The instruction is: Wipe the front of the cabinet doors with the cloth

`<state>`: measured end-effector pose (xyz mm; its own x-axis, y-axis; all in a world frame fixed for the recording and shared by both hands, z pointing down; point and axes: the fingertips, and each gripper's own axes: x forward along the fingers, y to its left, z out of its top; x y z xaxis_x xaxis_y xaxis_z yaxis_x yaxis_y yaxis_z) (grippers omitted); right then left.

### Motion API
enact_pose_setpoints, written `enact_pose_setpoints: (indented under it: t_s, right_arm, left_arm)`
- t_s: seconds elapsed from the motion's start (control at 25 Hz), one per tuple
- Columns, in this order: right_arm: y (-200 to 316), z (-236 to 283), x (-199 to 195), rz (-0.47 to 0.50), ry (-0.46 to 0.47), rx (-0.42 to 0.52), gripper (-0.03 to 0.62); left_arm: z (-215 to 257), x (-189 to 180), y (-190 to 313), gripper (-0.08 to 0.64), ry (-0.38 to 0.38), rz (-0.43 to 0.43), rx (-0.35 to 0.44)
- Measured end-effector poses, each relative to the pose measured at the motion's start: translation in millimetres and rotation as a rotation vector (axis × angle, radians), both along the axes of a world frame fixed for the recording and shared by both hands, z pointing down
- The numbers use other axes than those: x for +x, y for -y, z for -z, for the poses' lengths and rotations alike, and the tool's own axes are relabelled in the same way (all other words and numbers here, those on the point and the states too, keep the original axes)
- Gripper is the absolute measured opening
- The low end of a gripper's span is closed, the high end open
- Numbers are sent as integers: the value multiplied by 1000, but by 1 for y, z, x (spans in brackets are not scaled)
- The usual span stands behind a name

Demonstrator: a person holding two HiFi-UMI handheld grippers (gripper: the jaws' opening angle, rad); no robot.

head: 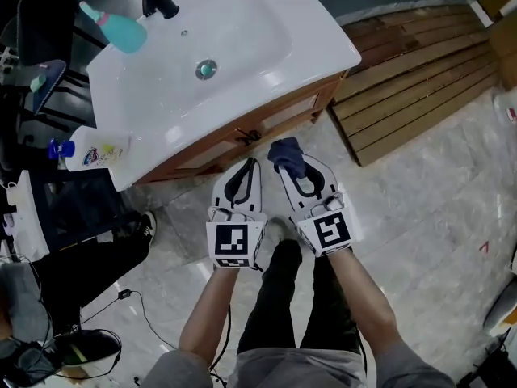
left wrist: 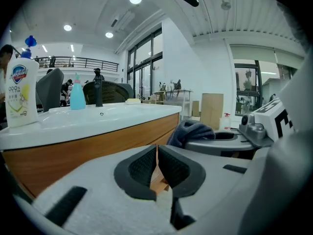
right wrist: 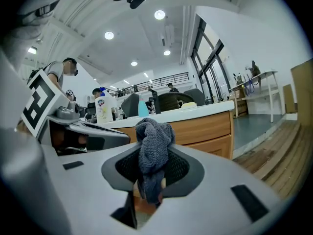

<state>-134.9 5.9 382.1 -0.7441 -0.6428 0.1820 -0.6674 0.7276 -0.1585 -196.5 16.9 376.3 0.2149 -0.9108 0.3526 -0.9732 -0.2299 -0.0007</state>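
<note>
Right gripper view: the right gripper (right wrist: pixel 152 168) has its fingers pinched on the dark grey-blue cloth (right wrist: pixel 154 146). The cloth bunches up above the pads, and a short tail hangs below them. Ahead of the fingertips, and apart from them, stand the wooden cabinet doors (right wrist: pixel 205 126) under a white countertop (right wrist: pixel 186 109).

Left gripper view: the left gripper (left wrist: pixel 157 160) has its fingers pressed together at the tips, with nothing between the pads. The cabinet front lies ahead and to the left of these fingertips. The cloth shows to their right, at the tip of the other gripper. A white soap bottle (left wrist: pixel 20 97) stands on the countertop far to the left of the fingers, and a teal bottle (left wrist: pixel 77 96) stands further back, beside a black tap (left wrist: pixel 99 88).

Head view: both grippers sit side by side with their fingertips pointed at the cabinet doors. The cloth at the right fingertips is near the door front. The left fingertips sit just beside it, level with the right ones. The white sink basin (head: pixel 242 23) lies beyond both sets of fingers.
</note>
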Motion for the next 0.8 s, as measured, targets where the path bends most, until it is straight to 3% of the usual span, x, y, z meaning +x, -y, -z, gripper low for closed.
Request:
enact_pose_setpoints:
  t_s: [0.52,0.8]
  right_arm:
    - [1,-29,-13,4,-1,-17,91]
    - [14,-56,-42,2,9,-25,91]
  left_arm:
    - [-19,-13,8,8,16,17,6]
    - [-29,-28,12,8,39,37,32]
